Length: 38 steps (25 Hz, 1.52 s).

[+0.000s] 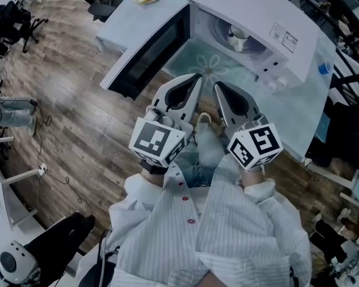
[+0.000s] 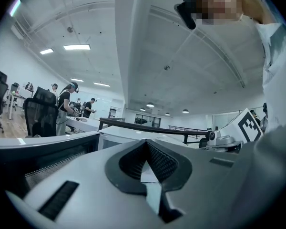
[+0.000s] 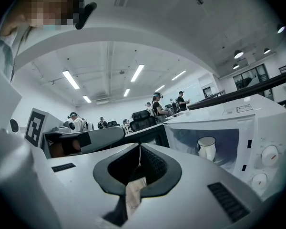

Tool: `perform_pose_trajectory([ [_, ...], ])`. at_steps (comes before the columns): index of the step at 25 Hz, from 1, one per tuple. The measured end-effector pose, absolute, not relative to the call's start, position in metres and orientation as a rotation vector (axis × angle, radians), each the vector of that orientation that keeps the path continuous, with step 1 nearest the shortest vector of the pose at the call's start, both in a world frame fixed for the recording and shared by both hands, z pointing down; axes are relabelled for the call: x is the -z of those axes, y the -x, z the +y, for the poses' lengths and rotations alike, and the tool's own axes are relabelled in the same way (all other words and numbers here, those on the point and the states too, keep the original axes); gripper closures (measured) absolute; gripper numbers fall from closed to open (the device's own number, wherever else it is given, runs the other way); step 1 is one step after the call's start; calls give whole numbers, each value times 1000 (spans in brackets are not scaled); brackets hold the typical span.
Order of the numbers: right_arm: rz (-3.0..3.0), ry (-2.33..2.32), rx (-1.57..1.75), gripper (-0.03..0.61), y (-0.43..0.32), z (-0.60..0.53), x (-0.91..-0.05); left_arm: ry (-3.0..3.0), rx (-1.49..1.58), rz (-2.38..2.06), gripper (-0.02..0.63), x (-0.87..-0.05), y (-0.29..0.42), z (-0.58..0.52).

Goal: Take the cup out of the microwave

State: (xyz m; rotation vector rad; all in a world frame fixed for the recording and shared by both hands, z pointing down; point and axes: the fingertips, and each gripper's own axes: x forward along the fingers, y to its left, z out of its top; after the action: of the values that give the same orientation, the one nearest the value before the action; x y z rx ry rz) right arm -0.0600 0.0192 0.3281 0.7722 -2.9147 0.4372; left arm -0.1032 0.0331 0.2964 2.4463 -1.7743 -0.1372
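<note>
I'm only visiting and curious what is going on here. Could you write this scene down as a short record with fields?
Microwave: white, on the table, door swung open
Cup: white, upright inside the microwave, nothing touching it
Left gripper: jaws together, empty, short of the microwave
Right gripper: jaws together, empty, short of the microwave
Task so far: cup not yet taken out

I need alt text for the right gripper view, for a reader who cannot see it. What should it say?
The right gripper, jaws shut and empty, fills the foreground; ahead to its right, a white cup stands inside an open microwave. People stand far behind.
</note>
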Motion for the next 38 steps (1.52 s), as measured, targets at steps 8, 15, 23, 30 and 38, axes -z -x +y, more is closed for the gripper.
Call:
perform_pose_trajectory([
  [8,-2894,-843,-446,542,57,-37,-321,-2487,141,-1717,604,-288,99,-26],
  [15,-2889,-913,-420,543,41,-95,-308,-2538,148,-1667,604,-277,84,-88],
  [23,-2903,-923,-401,542,28,-130,-301,-2571,158,-1655,606,-270,68,-126],
  [30,-2895,-960,-408,541,26,-140,-297,-2603,158,-1606,604,-265,62,-143],
  [38,-2867,-1026,-402,541,32,-140,-300,-2646,138,-1532,604,-266,63,-149],
])
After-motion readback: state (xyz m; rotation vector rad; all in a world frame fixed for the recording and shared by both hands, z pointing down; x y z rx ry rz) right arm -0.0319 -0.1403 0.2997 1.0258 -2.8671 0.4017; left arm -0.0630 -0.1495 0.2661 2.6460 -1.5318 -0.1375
